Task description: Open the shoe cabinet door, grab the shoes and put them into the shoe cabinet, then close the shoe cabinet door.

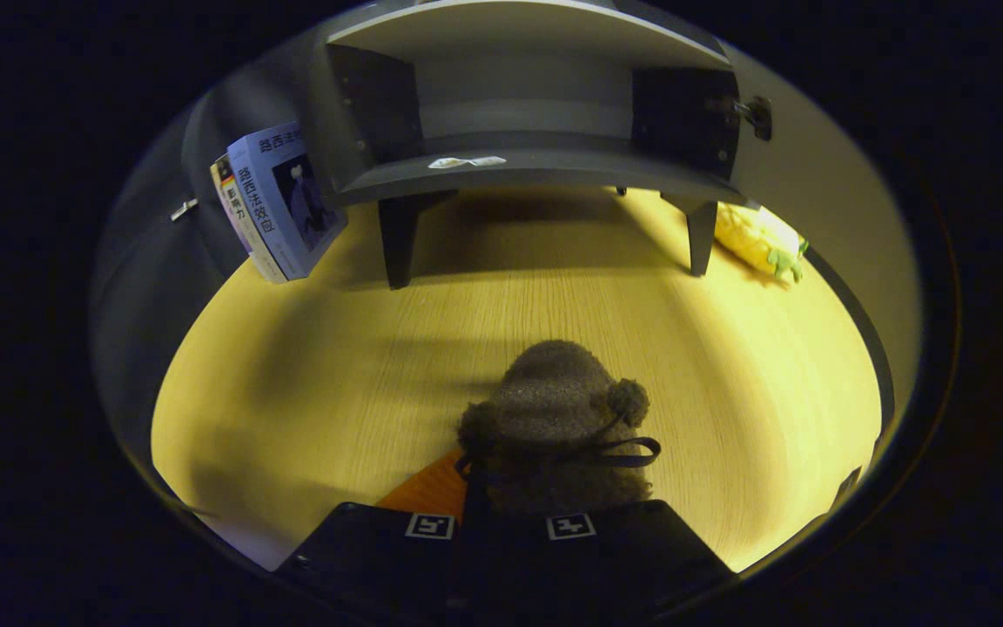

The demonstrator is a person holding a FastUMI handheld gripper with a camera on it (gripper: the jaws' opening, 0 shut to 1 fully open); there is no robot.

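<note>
Clearly held, the fuzzy brown shoe (558,427) sits pinched in the claw (501,527) near the table (310,383); carry it level and far into the open shoe cabinet (519,113), between books (279,205) and plush toy (763,239).

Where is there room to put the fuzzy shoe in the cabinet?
The gripper is shut on the fuzzy shoe. The open shoe cabinet has a bare lower shelf, apart from a small white scrap. It is crowded at its sides: books one side, a yellow plush toy the other.
</note>
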